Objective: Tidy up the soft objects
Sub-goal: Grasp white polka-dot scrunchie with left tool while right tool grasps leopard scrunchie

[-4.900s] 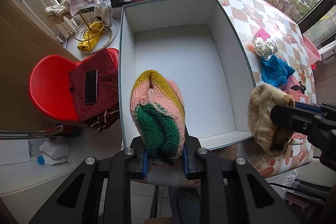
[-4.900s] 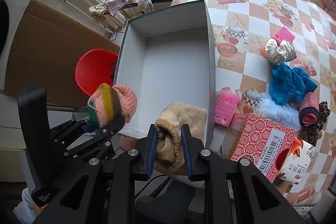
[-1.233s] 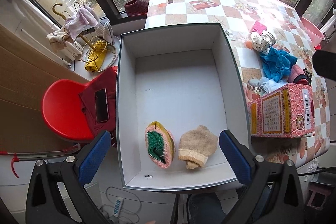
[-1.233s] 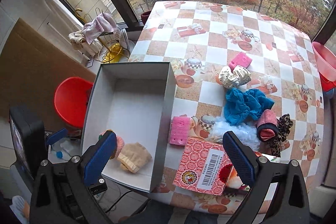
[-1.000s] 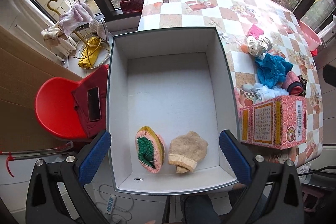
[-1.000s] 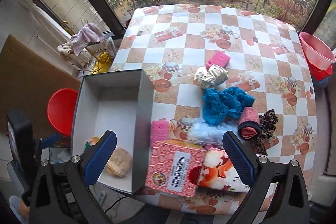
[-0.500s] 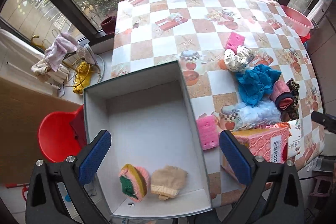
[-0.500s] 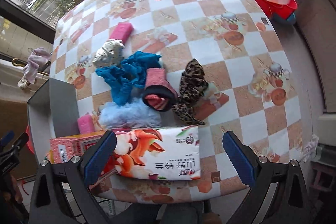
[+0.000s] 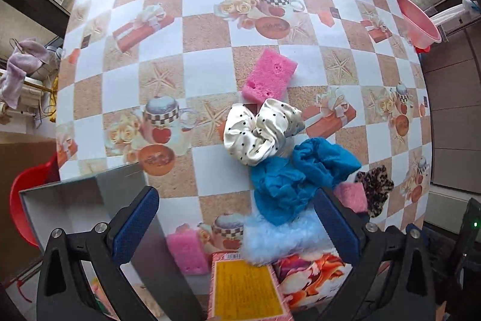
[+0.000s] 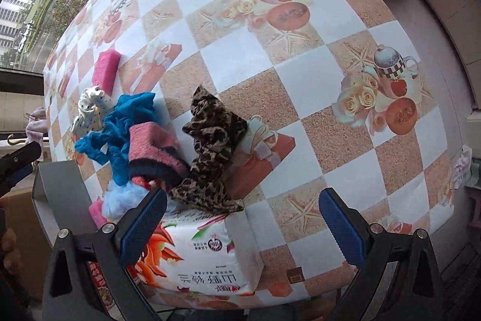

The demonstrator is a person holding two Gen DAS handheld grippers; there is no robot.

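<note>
Soft items lie in a heap on the checked table: a white dotted scrunchie (image 9: pixel 262 131), a blue cloth (image 9: pixel 297 176), a light blue fluffy piece (image 9: pixel 279 236), a pink rolled knit (image 10: pixel 150 145), a leopard scrunchie (image 10: pixel 210 149) and two pink sponges (image 9: pixel 269 77) (image 9: pixel 188 251). My left gripper (image 9: pixel 237 224) is open and empty above the fluffy piece and blue cloth. My right gripper (image 10: pixel 240 224) is open and empty, just right of the leopard scrunchie. The grey box (image 9: pixel 78 200) is at lower left; its contents are mostly hidden.
A tissue pack (image 10: pixel 204 257) and a pink patterned box (image 9: pixel 246 288) stand at the table's near edge under both grippers. A pink basin (image 9: pixel 418 23) sits at the far right corner. A red chair (image 9: pixel 21 194) is left of the box.
Both grippers have moved right from the box, where a striped and a beige knit hat were released, to over the heap of soft items. Both stay open.
</note>
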